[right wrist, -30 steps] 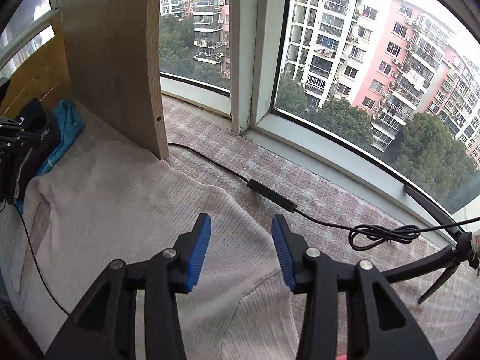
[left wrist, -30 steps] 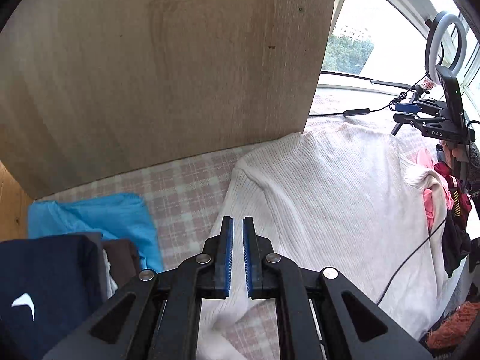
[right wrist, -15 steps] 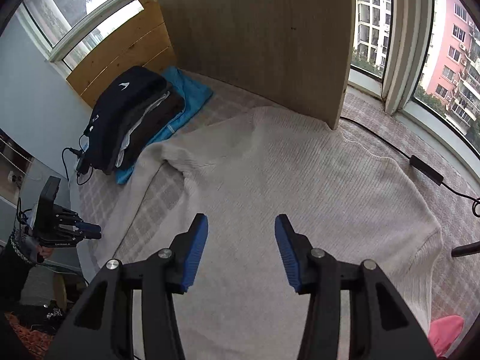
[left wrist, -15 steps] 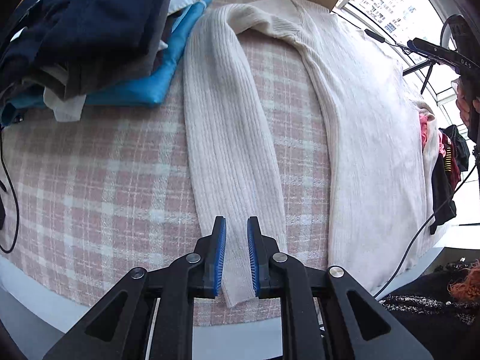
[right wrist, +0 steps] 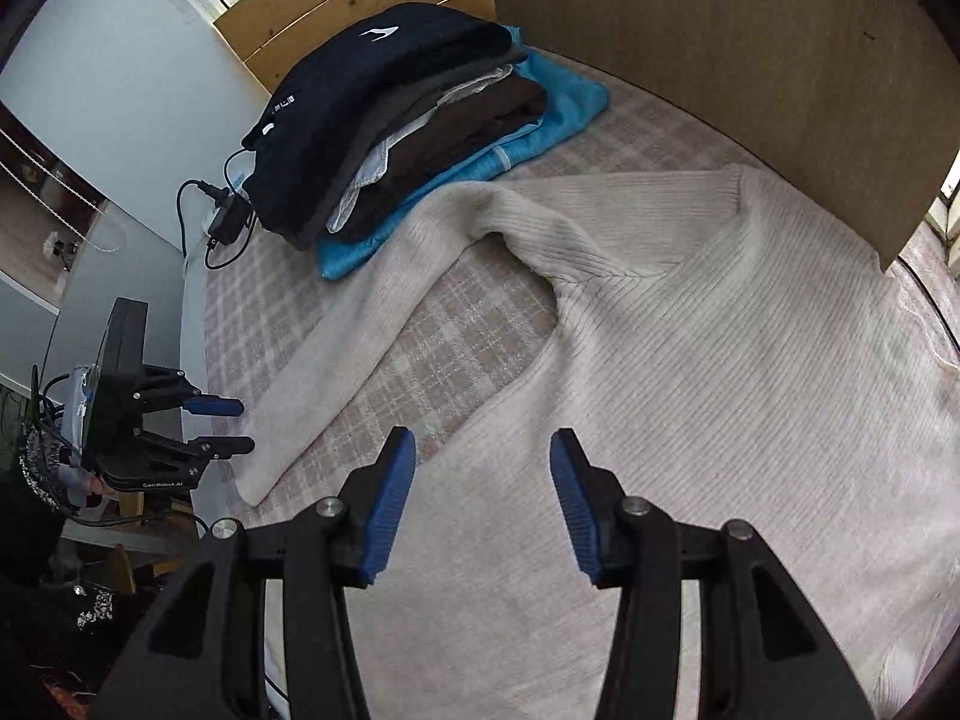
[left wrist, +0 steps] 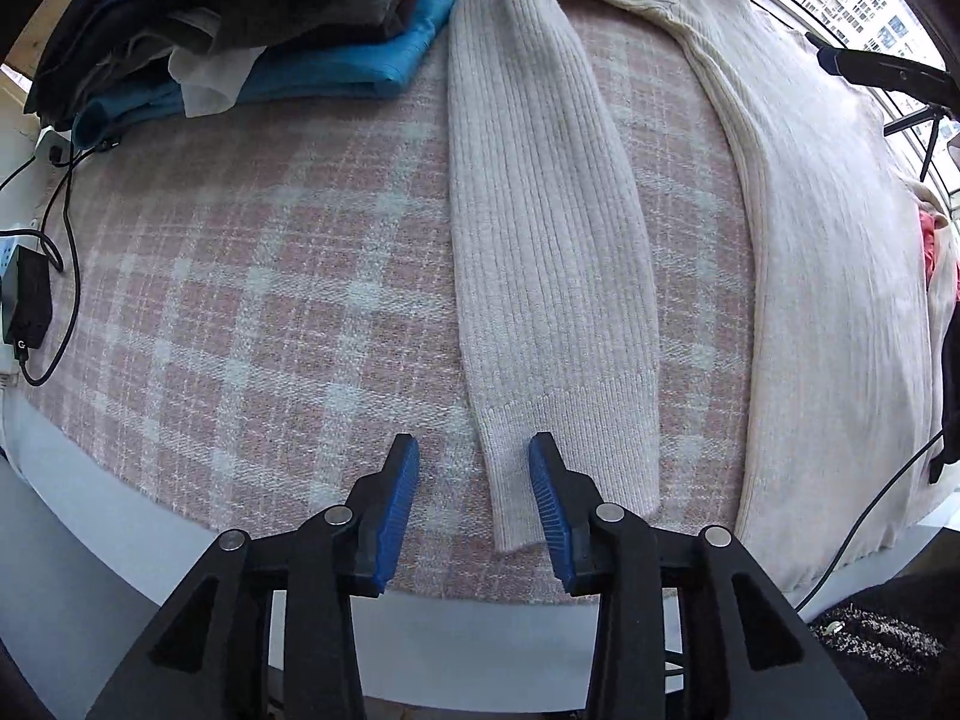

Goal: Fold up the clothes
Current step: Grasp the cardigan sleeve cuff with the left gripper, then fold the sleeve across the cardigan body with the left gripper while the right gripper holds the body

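Note:
A cream ribbed sweater (right wrist: 690, 360) lies flat on a pink plaid cloth (left wrist: 240, 300). Its sleeve (left wrist: 540, 240) runs toward me, and the cuff (left wrist: 576, 468) ends near the table's front edge. My left gripper (left wrist: 474, 468) is open at the cuff, with the cuff's left edge between its blue pads (left wrist: 399, 498). In the right wrist view, my right gripper (right wrist: 480, 468) hangs open just above the sweater's body, by its side edge, holding nothing. The same view shows the left gripper (right wrist: 231, 426) at the sleeve's end (right wrist: 264, 468).
A stack of folded clothes (right wrist: 408, 114), dark items on a blue one, sits at the back left by the sleeve's top. A wooden board (right wrist: 720, 60) stands behind the collar. A charger and cables (left wrist: 24, 300) lie at the left edge. Other garments (left wrist: 936, 300) hang off the right.
The left gripper went from nearly shut to open and dropped close to the cuff. The right gripper swung from the window down over the sweater body, staying open.

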`<state>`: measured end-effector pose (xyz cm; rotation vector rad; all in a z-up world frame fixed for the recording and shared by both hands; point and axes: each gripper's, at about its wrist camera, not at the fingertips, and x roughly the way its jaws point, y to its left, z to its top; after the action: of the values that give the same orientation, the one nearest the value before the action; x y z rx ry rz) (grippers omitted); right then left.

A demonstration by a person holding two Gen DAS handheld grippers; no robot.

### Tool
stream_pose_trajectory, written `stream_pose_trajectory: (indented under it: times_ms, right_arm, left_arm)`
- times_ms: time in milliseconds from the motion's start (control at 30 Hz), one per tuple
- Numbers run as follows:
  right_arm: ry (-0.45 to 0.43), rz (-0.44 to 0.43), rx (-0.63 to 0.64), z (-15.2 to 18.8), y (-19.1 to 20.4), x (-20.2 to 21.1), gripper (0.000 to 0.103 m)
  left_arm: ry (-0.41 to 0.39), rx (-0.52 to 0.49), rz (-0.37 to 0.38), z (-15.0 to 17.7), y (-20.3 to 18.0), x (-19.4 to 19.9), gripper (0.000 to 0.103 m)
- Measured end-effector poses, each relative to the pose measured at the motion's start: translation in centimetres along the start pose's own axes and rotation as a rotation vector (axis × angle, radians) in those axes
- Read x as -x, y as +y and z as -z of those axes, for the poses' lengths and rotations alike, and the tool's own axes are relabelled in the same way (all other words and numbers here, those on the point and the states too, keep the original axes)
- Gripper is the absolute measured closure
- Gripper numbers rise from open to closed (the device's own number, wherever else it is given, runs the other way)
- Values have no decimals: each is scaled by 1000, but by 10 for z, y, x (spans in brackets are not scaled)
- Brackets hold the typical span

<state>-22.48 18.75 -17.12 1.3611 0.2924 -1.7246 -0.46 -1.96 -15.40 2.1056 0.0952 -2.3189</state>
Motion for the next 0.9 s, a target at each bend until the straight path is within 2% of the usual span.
stream_pose_trajectory:
  times_ms: [233, 367, 433, 500, 633, 800, 900]
  right_arm:
    - [15, 107, 1, -3, -15, -13, 54]
    - [13, 176, 4, -19, -23, -27, 54]
    - [10, 167, 2, -30, -23, -39, 54]
    - [20, 156, 11, -41, -20, -54, 53]
    - [76, 174, 48, -55, -15, -87, 53]
    - [113, 194, 112, -58, -18, -92, 53]
    - [139, 183, 105, -62, -26, -90, 53]
  left_arm:
    - [-18, -54, -28, 4, -17, 3, 83]
    - [-37, -100, -48, 7, -29, 5, 94]
    - [-52, -120, -46, 4, -36, 6, 100]
    - [-61, -122, -32, -2, -42, 6, 100]
    - [-77, -41, 59, -16, -12, 18, 100]
    - [-164, 143, 88, -16, 66, 62, 100]
    - [-201, 199, 75, -19, 102, 77, 100]
